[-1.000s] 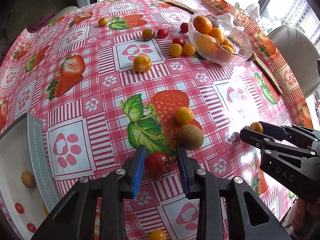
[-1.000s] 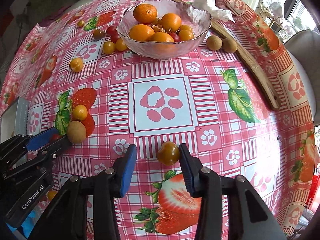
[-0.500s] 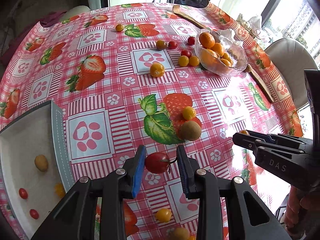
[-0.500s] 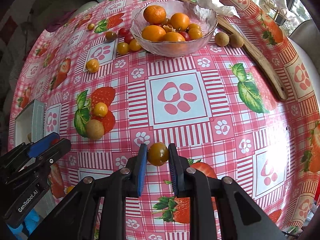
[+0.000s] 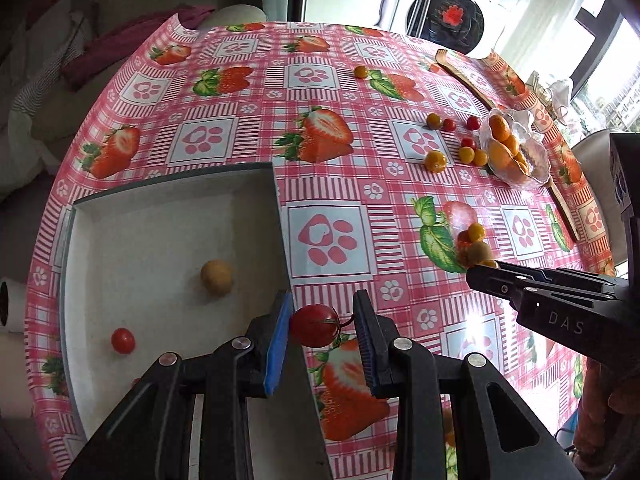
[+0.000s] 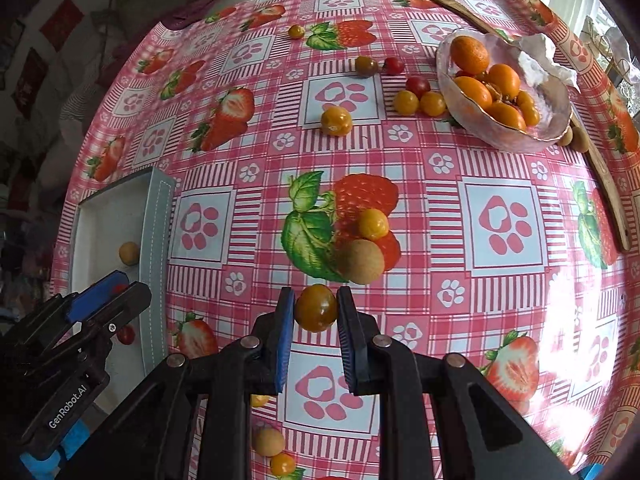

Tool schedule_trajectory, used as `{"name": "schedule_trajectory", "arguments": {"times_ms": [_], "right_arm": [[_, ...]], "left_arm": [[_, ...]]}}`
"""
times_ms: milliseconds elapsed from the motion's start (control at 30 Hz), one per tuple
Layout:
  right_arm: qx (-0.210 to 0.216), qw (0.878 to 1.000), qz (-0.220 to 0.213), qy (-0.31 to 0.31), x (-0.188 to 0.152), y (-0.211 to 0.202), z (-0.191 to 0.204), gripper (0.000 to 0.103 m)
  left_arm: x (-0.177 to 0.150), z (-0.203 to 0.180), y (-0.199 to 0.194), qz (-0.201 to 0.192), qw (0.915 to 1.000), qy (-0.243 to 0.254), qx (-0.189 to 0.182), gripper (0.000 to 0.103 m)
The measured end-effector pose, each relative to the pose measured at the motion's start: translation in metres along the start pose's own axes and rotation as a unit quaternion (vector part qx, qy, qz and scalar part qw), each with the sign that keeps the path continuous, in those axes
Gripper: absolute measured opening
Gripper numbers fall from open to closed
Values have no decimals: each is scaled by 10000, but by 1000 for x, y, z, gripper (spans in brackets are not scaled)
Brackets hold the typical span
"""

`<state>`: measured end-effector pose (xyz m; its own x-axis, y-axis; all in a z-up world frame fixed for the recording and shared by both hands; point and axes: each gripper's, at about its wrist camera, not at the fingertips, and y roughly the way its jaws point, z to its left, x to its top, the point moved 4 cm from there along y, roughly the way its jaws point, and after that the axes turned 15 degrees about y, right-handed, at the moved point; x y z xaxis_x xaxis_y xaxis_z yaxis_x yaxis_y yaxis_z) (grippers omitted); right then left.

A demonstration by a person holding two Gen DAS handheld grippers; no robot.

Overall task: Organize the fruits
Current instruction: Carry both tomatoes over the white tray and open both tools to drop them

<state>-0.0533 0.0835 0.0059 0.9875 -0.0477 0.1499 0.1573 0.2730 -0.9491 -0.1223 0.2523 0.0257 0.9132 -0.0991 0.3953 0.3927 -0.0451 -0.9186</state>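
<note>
Two claws now loaded: right claw (image 6: 315, 322) newly clamped on amber tomato (image 6: 315, 307), left claw (image 5: 322, 330) carrying red tomato (image 5: 314, 325) to tray (image 5: 160, 224).

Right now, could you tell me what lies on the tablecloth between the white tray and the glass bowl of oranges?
In the right wrist view, a yellow tomato and a brown longan sit between the white tray and the glass bowl.
</note>
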Motion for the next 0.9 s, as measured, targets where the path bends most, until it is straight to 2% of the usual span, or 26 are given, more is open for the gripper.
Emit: {"name": "schedule_trajectory", "arguments": {"times_ms": [233,533,700,900], "right_arm": [[283,9983,152,-481,-1,14,73,23],[597,9942,349,-819,7,45,157,23],[580,9931,426,-923,12,65,182,23],[371,9933,543,-954,14,88,189,23]], "left_arm": [[-16,63,-7,-37,9984,-442,359,33],[-13,131,9,32,9935,-776,827,33],[-20,150,30,275,9919,-868,888,33],[-25,151,41,417,9921,-833,843,33]]}}
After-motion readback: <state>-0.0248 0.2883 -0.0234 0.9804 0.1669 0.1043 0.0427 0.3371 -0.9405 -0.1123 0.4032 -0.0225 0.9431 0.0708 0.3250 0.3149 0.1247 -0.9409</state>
